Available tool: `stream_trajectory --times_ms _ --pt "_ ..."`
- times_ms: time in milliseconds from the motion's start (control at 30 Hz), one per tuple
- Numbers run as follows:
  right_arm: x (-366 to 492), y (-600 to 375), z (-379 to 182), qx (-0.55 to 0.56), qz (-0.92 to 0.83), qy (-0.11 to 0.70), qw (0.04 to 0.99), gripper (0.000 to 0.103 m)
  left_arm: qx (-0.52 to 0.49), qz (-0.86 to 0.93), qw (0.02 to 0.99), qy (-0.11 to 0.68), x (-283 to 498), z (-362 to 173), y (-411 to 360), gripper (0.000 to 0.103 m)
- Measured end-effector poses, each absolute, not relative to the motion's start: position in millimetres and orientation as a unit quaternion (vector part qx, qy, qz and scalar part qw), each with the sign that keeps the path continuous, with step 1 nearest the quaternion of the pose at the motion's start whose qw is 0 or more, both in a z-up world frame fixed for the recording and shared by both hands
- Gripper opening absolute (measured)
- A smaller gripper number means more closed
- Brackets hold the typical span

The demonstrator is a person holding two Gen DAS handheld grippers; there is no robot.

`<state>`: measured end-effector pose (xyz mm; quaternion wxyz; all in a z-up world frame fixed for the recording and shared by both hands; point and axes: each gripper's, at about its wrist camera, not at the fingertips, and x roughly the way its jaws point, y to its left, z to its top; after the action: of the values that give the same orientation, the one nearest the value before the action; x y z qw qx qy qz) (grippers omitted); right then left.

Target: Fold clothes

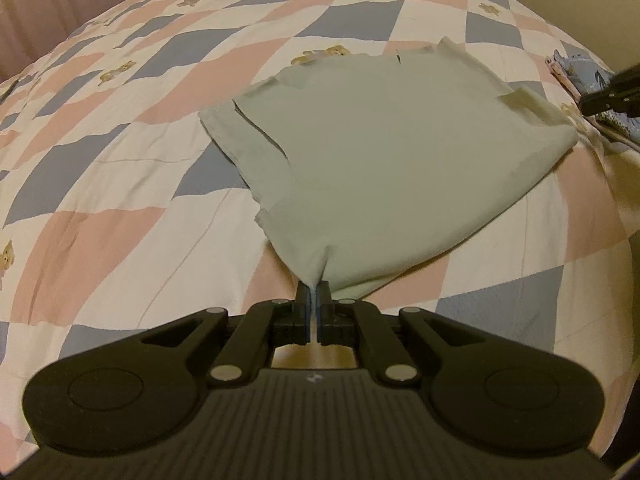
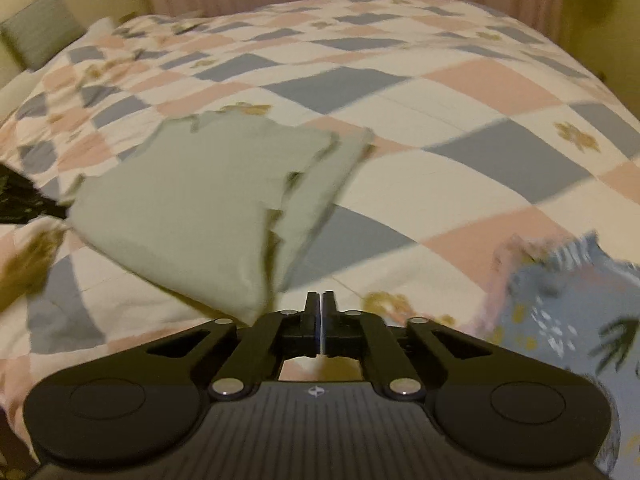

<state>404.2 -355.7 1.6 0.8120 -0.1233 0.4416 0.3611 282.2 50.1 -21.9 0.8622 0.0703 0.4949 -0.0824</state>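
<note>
Checkered quilt on bed [image 1: 120, 200]: my left hand-held gripper [image 1: 314, 292] is pinched on the near corner of the green garment [image 1: 380, 152], which runs away ahead; my right hand-held gripper [image 2: 321, 300], closed and empty, sits just right of it.
</note>
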Motion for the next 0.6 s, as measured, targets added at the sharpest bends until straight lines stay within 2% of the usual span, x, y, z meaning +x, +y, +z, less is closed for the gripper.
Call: stream_trajectory --times_ms 67,100,200,333,600 --pt "402.1 -340.6 3.1 -0.129 0.381 0.433 0.807 0.033 0.073 -0.084 0.861 0.497 282.2 -23.5 49.5 0.001" --pt "403.4 -333.5 0.9 -0.125 0.388 0.434 0.803 0.034 0.074 -0.084 0.86 0.497 282.1 -24.2 49.4 0.001" --pt "408.1 -313.1 -7.5 -0.119 0.405 0.438 0.794 0.034 0.075 -0.084 0.859 0.499 281.2 -26.4 50.8 0.001" --pt "423.4 -305.7 -26.5 -0.139 0.374 0.45 0.799 0.024 0.079 -0.071 0.855 0.507 277.3 -28.8 54.3 0.001" --pt "401.8 -322.7 -3.1 -0.153 0.351 0.444 0.81 0.024 0.072 -0.039 0.862 0.5 260.8 -11.6 63.0 0.001"
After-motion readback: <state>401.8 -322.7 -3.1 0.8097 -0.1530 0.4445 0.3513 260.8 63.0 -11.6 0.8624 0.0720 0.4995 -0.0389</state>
